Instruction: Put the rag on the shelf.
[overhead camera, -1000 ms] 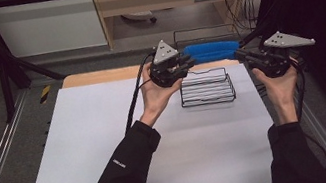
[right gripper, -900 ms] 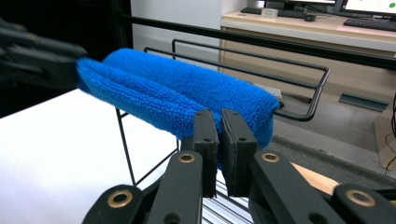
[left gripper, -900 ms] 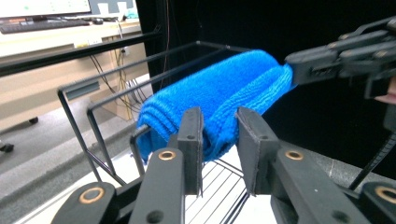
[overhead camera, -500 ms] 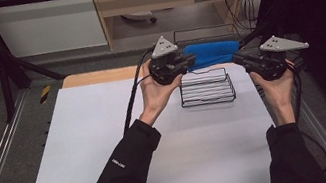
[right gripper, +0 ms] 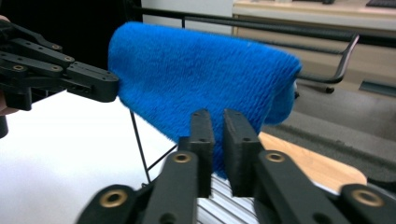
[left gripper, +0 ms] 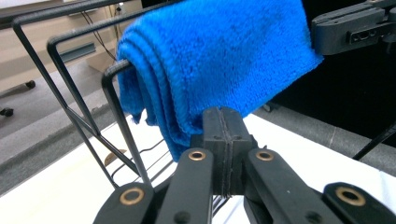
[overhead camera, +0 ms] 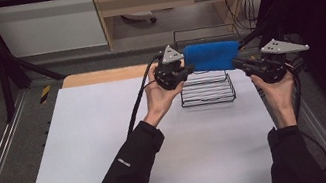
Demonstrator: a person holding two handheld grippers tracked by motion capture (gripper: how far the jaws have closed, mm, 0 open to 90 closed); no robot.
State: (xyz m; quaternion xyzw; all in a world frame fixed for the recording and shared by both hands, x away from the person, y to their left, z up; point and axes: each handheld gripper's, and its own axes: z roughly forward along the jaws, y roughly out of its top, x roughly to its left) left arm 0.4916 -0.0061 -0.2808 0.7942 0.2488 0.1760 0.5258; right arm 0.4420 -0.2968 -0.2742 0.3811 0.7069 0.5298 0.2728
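A folded blue towel (overhead camera: pixel 211 56) is hanging over a black wire rack (overhead camera: pixel 206 89) on the white table (overhead camera: pixel 85 151). The left gripper (overhead camera: pixel 186 70) is pinching its left end, the jaws having just been closing, while the right gripper (overhead camera: pixel 240 63) is meeting its right end.

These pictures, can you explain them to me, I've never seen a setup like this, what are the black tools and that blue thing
A person sits at a table covered in white and holds a hand tool in each hand: two-jaw grippers, each carrying its own small camera. The high view looks down from above the person. The other two pictures look along each gripper's black jaws. On the table stands a black wire rack. A folded blue towel hangs over its top rail. The left gripper has just been closing; its jaws now meet at the towel's lower edge, though I cannot tell whether cloth is caught between them. The right gripper has its jaws nearly together at the towel's other end; whether they pinch it is unclear.
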